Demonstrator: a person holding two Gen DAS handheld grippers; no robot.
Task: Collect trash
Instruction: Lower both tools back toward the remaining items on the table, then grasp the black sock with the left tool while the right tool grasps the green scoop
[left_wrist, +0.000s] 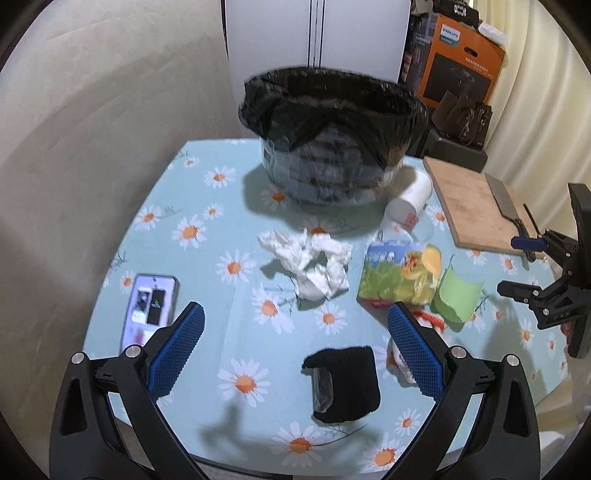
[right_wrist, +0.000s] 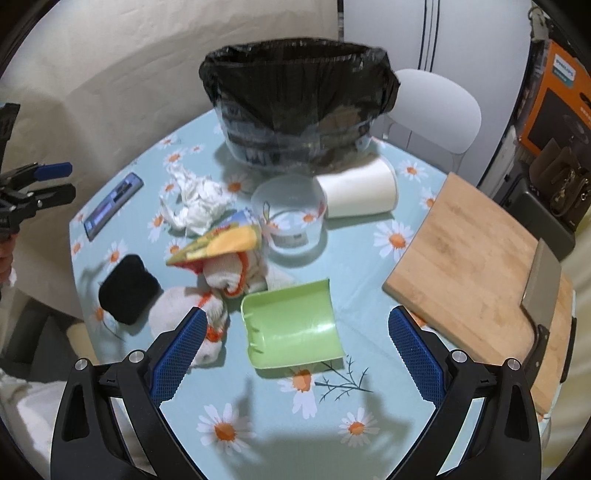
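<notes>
Bin: we see the bin (right_wrist: 295, 110), lined with a black bag, standing at the far edge of the bench (right_wrist: 369, 266), mouth wide and upward; nothing blocks the way in from above.
Left gripper: our left gripper (left_wrist: 295, 354) hovers over the near edge of the bench with its fingers (left_wrist: 177, 350) spread wide and nothing between them.
Right gripper: our right gripper (right_wrist: 297, 354) hangs above the near right part of the bench, fingers (right_wrist: 413, 354) likewise released and empty.
Crumpled tissue: the crumpled tissue (left_wrist: 310, 266) lies mid-bench, just in front of the bin. We judge it nearly weightless, soft and compressible; a pinch across the thickest bunch should hold it, though loose folds may trail.
Paper cup: the paper cup (right_wrist: 360, 194) lies on its side beside the bin's base. We expect it light and easily crushed; we would close across its wall near the rim, gently.
Clear tub: the clear tub (right_wrist: 290, 216) sits upright, touching the cup. Thin plastic, probably slick, so we would take one wall over the rim.
Printed packet: the printed packet (left_wrist: 399, 277) rests right of the tissue; light and probably floppy, best taken by an edge.
Green scoop: the green scoop (right_wrist: 291, 325), rigid curved plastic, lies nearest our right fingers.
Other items: black pad (left_wrist: 343, 384), white socks (right_wrist: 221, 280), phone (left_wrist: 151, 310); cutting board (right_wrist: 472, 258) with cleaver (right_wrist: 539, 284) at the right edge.
</notes>
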